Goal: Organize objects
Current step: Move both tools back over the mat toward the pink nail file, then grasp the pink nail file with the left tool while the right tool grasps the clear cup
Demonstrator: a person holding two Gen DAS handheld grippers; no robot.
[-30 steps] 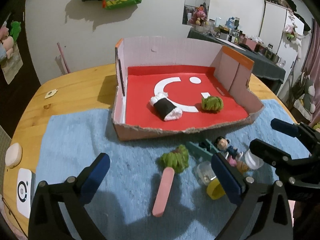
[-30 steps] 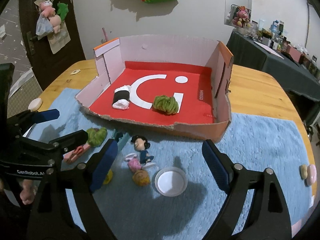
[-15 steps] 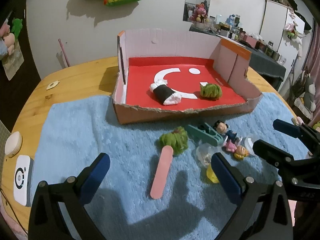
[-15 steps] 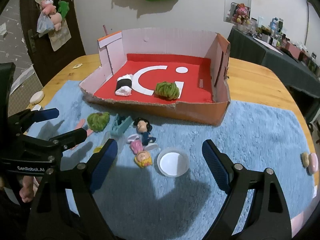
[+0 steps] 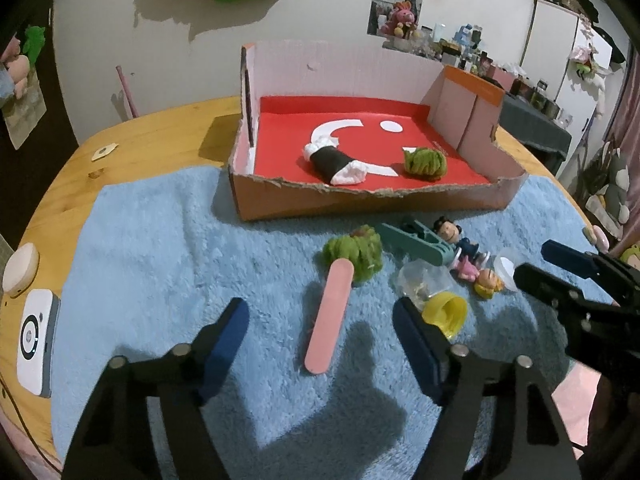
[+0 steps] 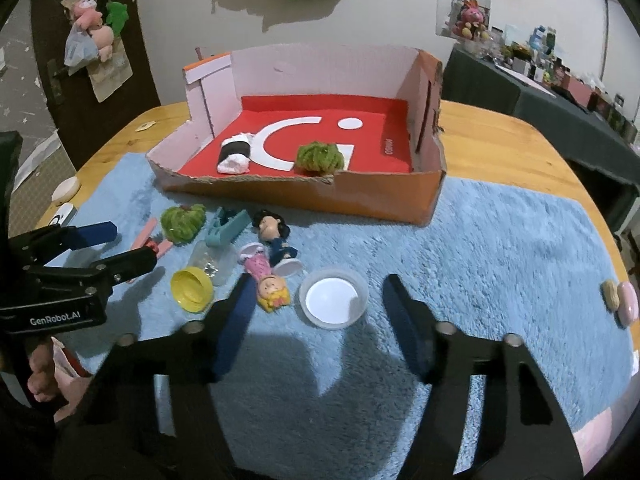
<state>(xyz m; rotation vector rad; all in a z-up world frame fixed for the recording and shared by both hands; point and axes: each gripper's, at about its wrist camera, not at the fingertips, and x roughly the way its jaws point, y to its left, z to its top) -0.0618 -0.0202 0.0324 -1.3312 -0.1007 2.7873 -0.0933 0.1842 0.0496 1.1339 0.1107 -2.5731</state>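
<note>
My left gripper [image 5: 320,320] hovers low over the blue mat [image 5: 160,248], jaws closing, with a pink stick [image 5: 330,316] lying between the fingers and untouched. My right gripper [image 6: 320,292] is also closing, a white lid [image 6: 334,300] on the mat between its fingers, not pressed. On the mat between the two lie a green ball [image 5: 356,254], a teal clip [image 5: 416,240], two figurines [image 6: 272,268] and a clear jar with a yellow cap [image 5: 444,312]. Behind stands the cardboard box [image 5: 360,196], holding a black-and-white roll [image 5: 334,162] and another green ball [image 5: 424,162].
A white device [image 5: 34,330] and a round pale pad [image 5: 20,268] lie on the wooden table at the mat's left edge. Two small oval pieces [image 6: 620,300] sit at the mat's right edge. The mat's right half is bare.
Both grippers' jaws have narrowed. In both views the box and the loose objects sit higher in the picture, as the grippers came lower toward the mat.
</note>
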